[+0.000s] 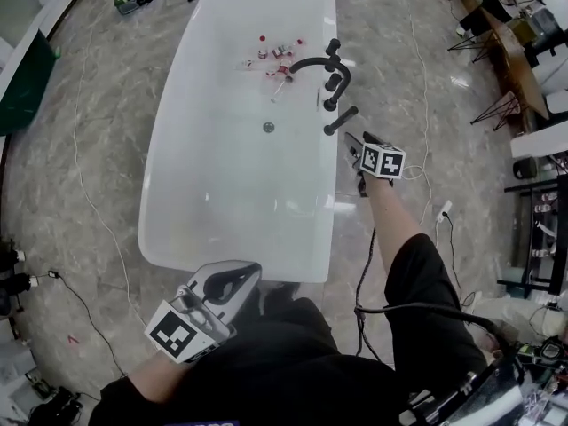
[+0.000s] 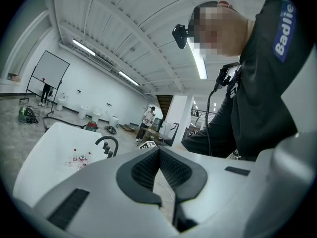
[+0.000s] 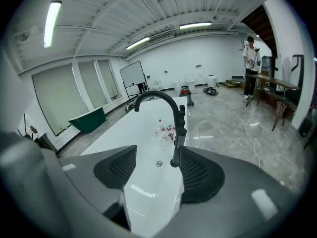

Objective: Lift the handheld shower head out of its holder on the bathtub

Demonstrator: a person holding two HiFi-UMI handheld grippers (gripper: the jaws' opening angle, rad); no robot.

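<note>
A white bathtub (image 1: pixel 177 193) lies ahead of me, with black fittings on its right rim. The handheld shower head (image 1: pixel 341 120) is a slim black wand standing in its holder, nearest to me in the row. My right gripper (image 1: pixel 353 140) is open just behind it. In the right gripper view the wand (image 3: pixel 177 138) rises in the gap between the jaws, close to the right pad (image 3: pixel 198 175), and the right gripper (image 3: pixel 157 168) holds nothing. The arched black spout (image 3: pixel 156 95) stands behind. My left gripper (image 1: pixel 232 278) is shut and empty near my body; in its own view the left gripper (image 2: pixel 159 170) points upward.
Several small bottles (image 1: pixel 277 60) lie in the tub near the drain (image 1: pixel 268 127). Two black knobs (image 1: pixel 333 82) sit on the rim beyond the wand. Cables and a power strip (image 1: pixel 444 211) trail over the marble floor on the right. A person (image 3: pixel 252 51) stands far off by tables.
</note>
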